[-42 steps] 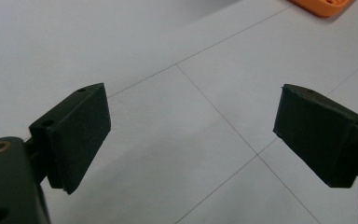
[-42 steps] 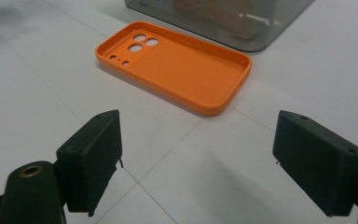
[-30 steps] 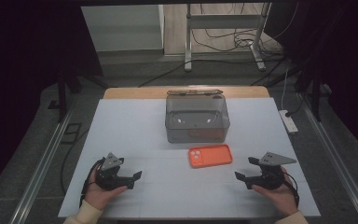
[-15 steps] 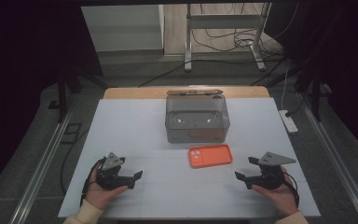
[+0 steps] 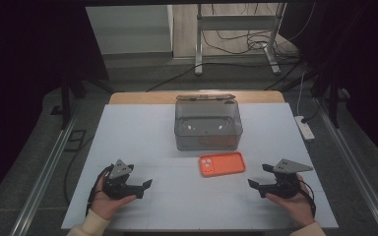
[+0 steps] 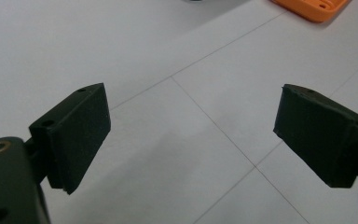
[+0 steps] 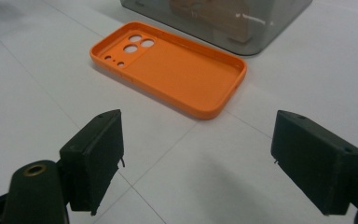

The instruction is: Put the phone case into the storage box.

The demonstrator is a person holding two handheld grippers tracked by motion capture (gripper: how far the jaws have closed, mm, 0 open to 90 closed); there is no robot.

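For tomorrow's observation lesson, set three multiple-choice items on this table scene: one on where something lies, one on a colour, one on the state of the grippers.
1. Where does the phone case lie?
A. inside the clear box
B. on the table, just in front of the clear box
C. between the left gripper's jaws

2. What colour is the phone case?
A. orange
B. blue
C. black

3. How do the jaws of the two grippers stand?
A. both shut on the case
B. left open, right shut
C. both open and empty

Answers:
1 B: the high view shows it flat on the white table, on the near side of the box.
2 A: the right gripper view shows it plainly orange.
3 C: the left gripper and the right gripper each show jaws wide apart with bare table between them.
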